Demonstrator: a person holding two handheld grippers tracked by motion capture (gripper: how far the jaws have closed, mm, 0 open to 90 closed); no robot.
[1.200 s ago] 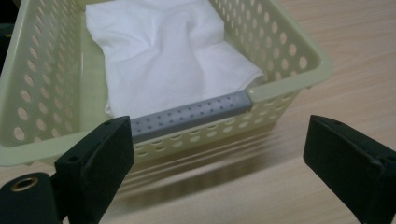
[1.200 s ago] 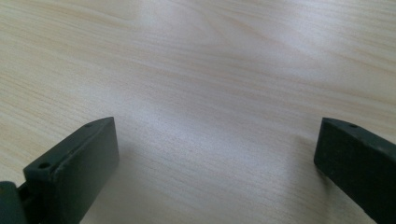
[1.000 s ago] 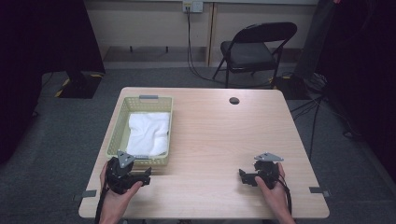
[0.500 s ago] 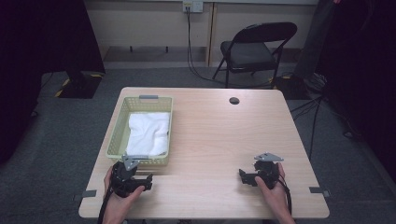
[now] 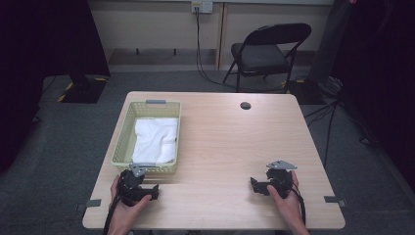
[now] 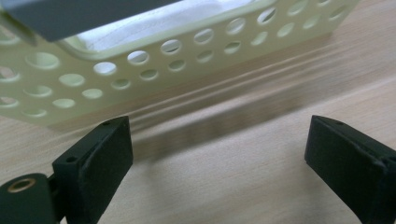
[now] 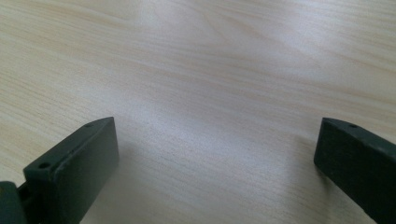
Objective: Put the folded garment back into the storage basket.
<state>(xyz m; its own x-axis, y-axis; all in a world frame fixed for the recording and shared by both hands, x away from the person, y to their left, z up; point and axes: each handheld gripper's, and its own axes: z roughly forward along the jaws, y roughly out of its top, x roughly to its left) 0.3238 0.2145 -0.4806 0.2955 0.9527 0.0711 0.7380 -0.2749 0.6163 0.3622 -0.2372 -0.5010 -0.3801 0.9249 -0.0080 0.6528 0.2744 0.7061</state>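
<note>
A pale yellow perforated basket (image 5: 125, 132) stands on the left half of the wooden table (image 5: 230, 142), with a folded white cloth (image 5: 155, 139) lying in it. My left gripper (image 5: 141, 185) rests on the table just in front of the basket's near wall, held by a hand. In the left gripper view, the left gripper (image 6: 219, 140) is open and holds nothing, facing the basket wall (image 6: 187, 51), with the cloth (image 6: 182, 16) visible over the rim. My right gripper (image 5: 260, 185) sits near the front right of the table. Its own view shows the right gripper (image 7: 215, 140) open over bare wood.
A round cable hole (image 5: 245, 105) lies at the table's far edge. Behind the table, a black folding chair (image 5: 266, 51) stands on the grey floor, with cables (image 5: 333, 117) trailing at the right. Bare tabletop stretches between the two grippers.
My left gripper has slid slightly toward the table's front edge and to the right. The right gripper has stayed where it was.
</note>
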